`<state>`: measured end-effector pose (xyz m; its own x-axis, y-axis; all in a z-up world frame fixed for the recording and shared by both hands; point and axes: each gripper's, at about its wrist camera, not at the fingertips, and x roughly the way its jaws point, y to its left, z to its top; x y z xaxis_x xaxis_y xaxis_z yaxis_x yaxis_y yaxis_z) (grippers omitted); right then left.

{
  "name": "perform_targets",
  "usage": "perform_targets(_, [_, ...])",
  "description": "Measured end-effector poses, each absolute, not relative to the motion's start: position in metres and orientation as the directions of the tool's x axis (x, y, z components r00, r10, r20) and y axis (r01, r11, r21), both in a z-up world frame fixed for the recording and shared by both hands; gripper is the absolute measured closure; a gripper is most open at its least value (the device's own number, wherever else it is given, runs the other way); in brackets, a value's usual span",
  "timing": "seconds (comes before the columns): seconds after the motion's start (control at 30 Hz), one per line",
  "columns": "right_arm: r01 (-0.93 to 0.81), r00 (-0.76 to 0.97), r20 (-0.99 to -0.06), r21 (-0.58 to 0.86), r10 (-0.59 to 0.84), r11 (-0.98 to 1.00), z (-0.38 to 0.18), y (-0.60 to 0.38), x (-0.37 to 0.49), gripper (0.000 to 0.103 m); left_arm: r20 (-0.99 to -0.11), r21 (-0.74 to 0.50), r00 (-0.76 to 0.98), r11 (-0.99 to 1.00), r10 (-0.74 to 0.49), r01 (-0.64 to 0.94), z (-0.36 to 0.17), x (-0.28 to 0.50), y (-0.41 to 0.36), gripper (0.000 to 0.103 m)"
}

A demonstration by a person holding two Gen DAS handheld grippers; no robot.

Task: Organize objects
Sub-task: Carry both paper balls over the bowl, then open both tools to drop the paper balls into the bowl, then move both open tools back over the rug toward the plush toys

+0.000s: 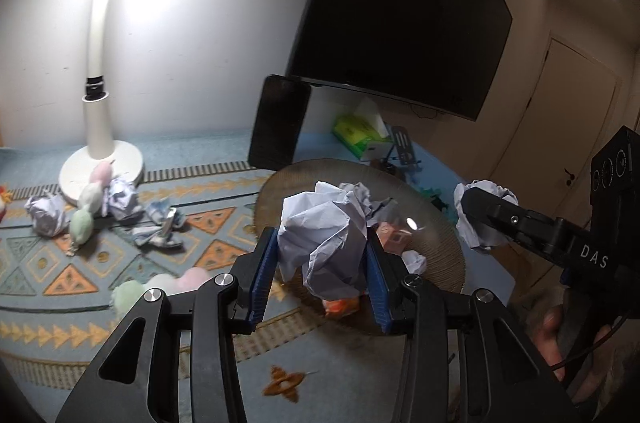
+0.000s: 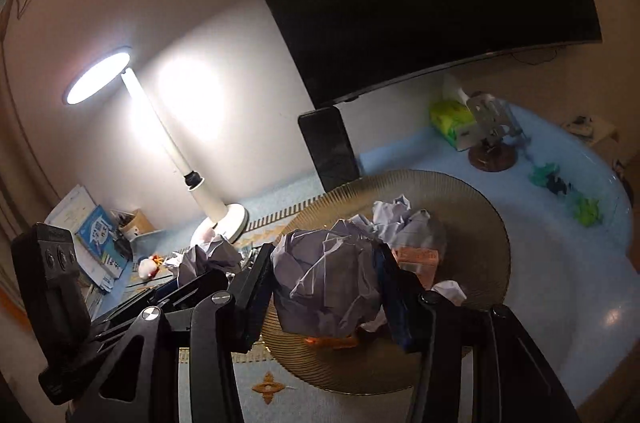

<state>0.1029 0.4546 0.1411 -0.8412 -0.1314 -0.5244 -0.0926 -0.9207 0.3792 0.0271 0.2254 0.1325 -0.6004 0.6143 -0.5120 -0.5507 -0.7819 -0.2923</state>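
Two crumpled paper balls are in the air at once, one in each hand-held gripper, and both hang over or beside the round ribbed tray (image 2: 472,223) on the blue patterned worktop (image 1: 120,235).

The relation that matters is ball to tray. From the left wrist view, the left hand-held gripper (image 1: 322,265) carries its white paper ball (image 1: 324,239) directly above the near part of the tray, which already holds a few other paper wads (image 1: 360,193) and some orange-pink item I cannot identify. The right hand-held gripper (image 1: 486,219) appears at the right of that view with its own paper ball (image 1: 468,223) level with the tray's right edge; in its own view its ball (image 2: 328,283) hangs over the tray's near half. Neither ball has a clear long axis; both are roughly round lumps. Both hands look about equally close to the tray, so, as a judgement, either could drop first by simply parting its jaws.

Each hand-held gripper's jaws are partly closed, blue pads pinching the paper from both sides.

More loose paper wads (image 1: 46,219) and pastel plush pieces (image 1: 82,227) lie near the lamp base (image 1: 100,171), well apart from the tray.
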Motion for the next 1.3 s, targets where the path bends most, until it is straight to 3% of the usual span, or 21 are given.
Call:
perform_targets(0.1, [-0.131, -0.815, -0.565, 0.397, -0.129, -0.908, 0.128, 0.462, 0.094, 0.054, -0.519, -0.305, -0.573, -0.763, 0.635, -0.570, 0.128, 0.022, 0.246, 0.064])
perform_targets(0.17, [-0.142, -0.808, -0.575, 0.405, -0.130, -0.903, 0.124, 0.467, 0.093, 0.054, -0.529, -0.318, -0.552, -0.754, 0.645, -0.575, 0.122, 0.018, 0.255, 0.049])
perform_targets(0.2, [-0.151, -0.807, -0.576, 0.409, -0.127, -0.900, 0.122, 0.468, 0.093, 0.054, -0.533, -0.318, -0.557, -0.761, 0.637, -0.566, 0.121, 0.017, 0.256, 0.035])
perform_targets(0.23, [-0.151, -0.808, -0.575, 0.416, -0.131, -0.897, 0.121, 0.470, 0.094, 0.054, -0.527, -0.324, -0.563, -0.762, 0.637, -0.560, 0.120, 0.017, 0.253, 0.028])
perform_targets(0.5, [-0.169, -0.808, -0.582, 0.378, -0.091, -0.910, 0.124, 0.459, 0.094, 0.054, -0.498, -0.386, -0.604, -0.783, 0.622, -0.488, 0.121, 0.018, 0.199, 0.027])
perform_targets(0.53, [-0.178, -0.807, -0.586, 0.364, -0.076, -0.914, 0.125, 0.457, 0.094, 0.053, -0.494, -0.393, -0.614, -0.788, 0.616, -0.474, 0.122, 0.019, 0.190, 0.027])
perform_targets(0.6, [-0.191, -0.807, -0.589, 0.339, -0.049, -0.921, 0.128, 0.454, 0.094, 0.038, -0.482, -0.405, -0.635, -0.797, 0.603, -0.449, 0.123, 0.021, 0.172, 0.027])
perform_targets(0.67, [-0.195, -0.814, -0.579, 0.337, -0.039, -0.921, 0.132, 0.452, 0.097, 0.037, -0.478, -0.409, -0.654, -0.808, 0.586, -0.425, 0.123, 0.024, 0.154, 0.027])
perform_targets(0.87, [-0.044, -0.822, -0.545, 0.350, -0.165, -0.936, 0.142, 0.406, 0.100, 0.037, -0.460, -0.412, -0.718, -0.842, 0.523, -0.349, 0.123, 0.041, 0.099, 0.027])
perform_targets(1.1, [0.205, -0.762, -0.574, 0.227, -0.301, -0.952, 0.123, 0.287, 0.087, 0.032, -0.444, -0.440, -0.820, -0.885, 0.361, -0.152, 0.112, 0.059, 0.015, 0.027])
perform_targets(1.3, [0.305, -0.689, -0.645, 0.158, -0.332, -0.939, 0.071, 0.218, 0.065, 0.032, -0.550, -0.278, -0.819, -0.961, 0.161, -0.002, 0.075, 0.057, -0.020, 0.027])
